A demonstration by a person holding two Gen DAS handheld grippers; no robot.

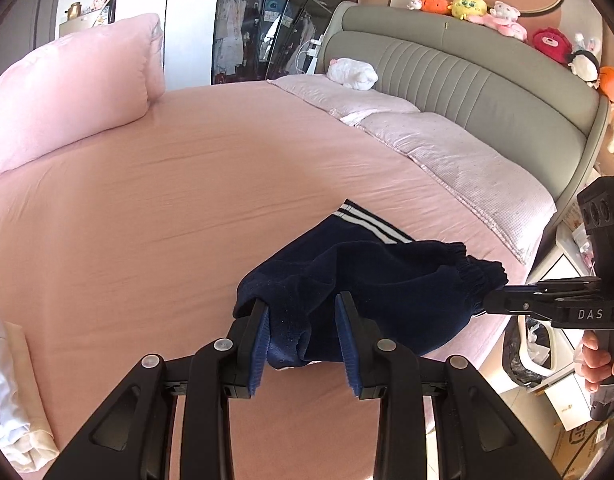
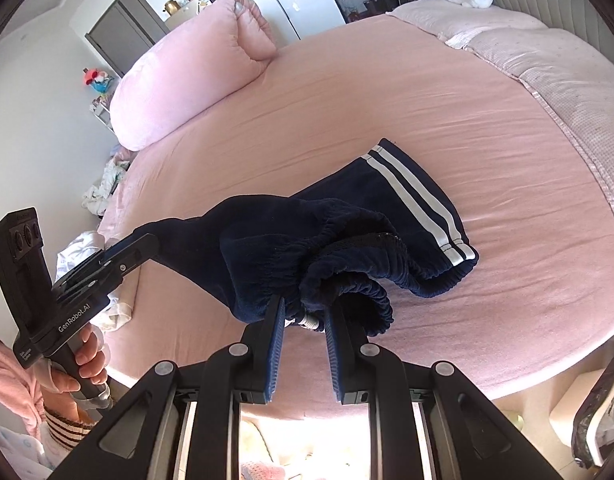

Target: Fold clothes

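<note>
- Navy velvety trousers with white side stripes are pinched at the elastic waistband by both tools, probably to lift and spread the waist for folding.
- Left gripper clamps bunched cloth; right gripper grips the gathered band and a drawstring tip.
- The striped leg end rests on the near right part of the pink bed sheet.
- Pink pillow lies far left.
- The trousers' full length is bunched and hard to make out.

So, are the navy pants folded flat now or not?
Not flat: the navy pants hang bunched between both grippers, only the striped leg end resting on the bed.
</note>
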